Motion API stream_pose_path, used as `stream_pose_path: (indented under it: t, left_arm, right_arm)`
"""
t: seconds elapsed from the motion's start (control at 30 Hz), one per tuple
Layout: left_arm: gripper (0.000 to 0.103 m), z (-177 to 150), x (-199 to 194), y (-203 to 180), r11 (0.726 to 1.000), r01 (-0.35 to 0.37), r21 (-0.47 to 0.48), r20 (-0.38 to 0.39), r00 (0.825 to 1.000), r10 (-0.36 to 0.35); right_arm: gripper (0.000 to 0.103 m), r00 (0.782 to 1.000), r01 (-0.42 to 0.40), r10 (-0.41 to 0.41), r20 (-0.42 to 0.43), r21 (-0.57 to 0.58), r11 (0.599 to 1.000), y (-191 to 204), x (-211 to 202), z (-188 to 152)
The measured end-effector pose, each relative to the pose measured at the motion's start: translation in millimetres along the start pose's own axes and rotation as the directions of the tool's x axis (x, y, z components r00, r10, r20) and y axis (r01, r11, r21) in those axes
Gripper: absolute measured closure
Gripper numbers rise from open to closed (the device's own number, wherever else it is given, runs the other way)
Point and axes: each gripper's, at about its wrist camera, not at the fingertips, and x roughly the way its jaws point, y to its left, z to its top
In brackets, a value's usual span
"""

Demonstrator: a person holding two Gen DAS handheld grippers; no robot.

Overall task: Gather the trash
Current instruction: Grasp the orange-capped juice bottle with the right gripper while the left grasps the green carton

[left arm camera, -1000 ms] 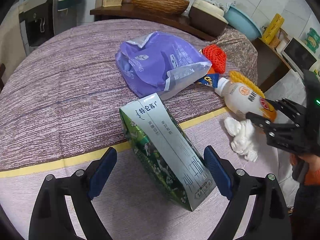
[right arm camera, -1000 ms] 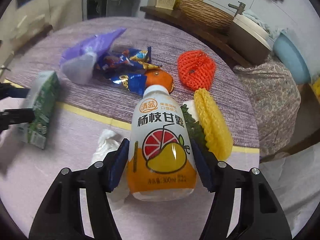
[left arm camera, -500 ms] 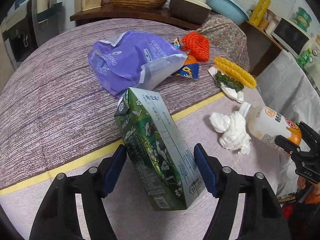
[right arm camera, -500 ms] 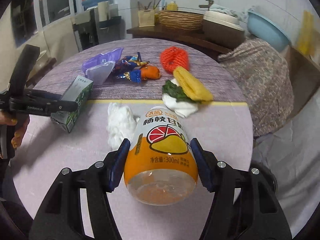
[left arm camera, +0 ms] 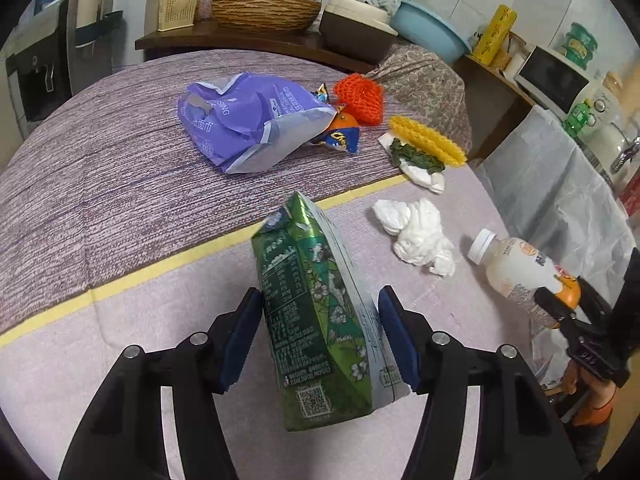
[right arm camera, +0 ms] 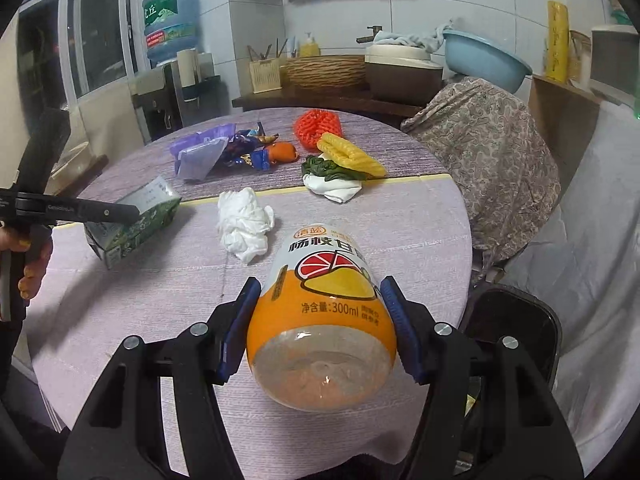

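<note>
A green milk carton (left arm camera: 312, 320) lies tilted between the blue pads of my left gripper (left arm camera: 320, 300). The jaws are closing and both pads touch its sides. The right wrist view shows the carton (right arm camera: 136, 220) raised off the round table (right arm camera: 360, 216) with a shadow below it. My right gripper (right arm camera: 320, 292) is shut on an orange-labelled drink bottle (right arm camera: 324, 320), base towards the camera, held over the table's near right edge. The left wrist view shows that bottle (left arm camera: 516, 268) at the far right. A crumpled white tissue (left arm camera: 416, 232) lies between the two grippers.
Further back lie a purple plastic bag (left arm camera: 248, 124), a blue snack wrapper (left arm camera: 340, 140), an orange fruit (left arm camera: 346, 122), an orange foam net (left arm camera: 360, 96), a yellow foam net (left arm camera: 428, 140) and greens on white paper (left arm camera: 416, 160). A black bin (right arm camera: 512, 320) stands beside the table.
The left jaws closed in on the carton, which tipped up and turned. My right gripper carried the bottle away from the other trash towards the table's near right edge.
</note>
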Motion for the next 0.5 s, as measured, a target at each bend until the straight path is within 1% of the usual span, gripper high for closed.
stream_pose_path:
  t: [0.1,0.2,0.27,0.37,0.47,0.5]
  left_arm:
    - [0.051,-3.4,-9.0,-7.6,1.0,-0.008,0.027,0.023,1.0,0.007]
    - [0.053,-4.9,-13.8,-13.8,0.999,-0.031,0.045,0.046,0.999,0.029]
    - [0.053,-6.6,-14.7,-19.4,0.996,-0.049,0.074,0.052,0.998,0.045]
    - [0.053,-9.5,-8.6,-20.6,0.995,-0.064,0.082,0.034,0.998,0.061]
    - [0.053,-16.3,1.2,-20.0,0.992,-0.072,0.105,-0.029,0.997,0.076]
    - [0.051,-18.0,4.1,-19.1,0.992,-0.065,0.105,-0.043,0.997,0.07]
  right_arm:
    - [0.041,1.0,-0.011,0.011,0.02,0.013,1.0,2.9,-4.3,-3.8]
    - [0.041,0.999,-0.016,0.016,0.03,0.023,1.0,5.3,-5.5,-4.5]
    - [0.041,0.999,-0.024,0.023,0.032,0.019,1.0,7.6,-6.2,-4.8]
    - [0.041,0.999,-0.019,0.019,0.03,0.005,1.0,12.2,-6.1,-7.3]
    - [0.041,1.0,-0.012,0.012,0.017,-0.002,1.0,14.2,-4.2,-10.9]
    - [0.041,1.0,-0.012,0.012,0.016,-0.003,1.0,13.8,-4.1,-12.0]
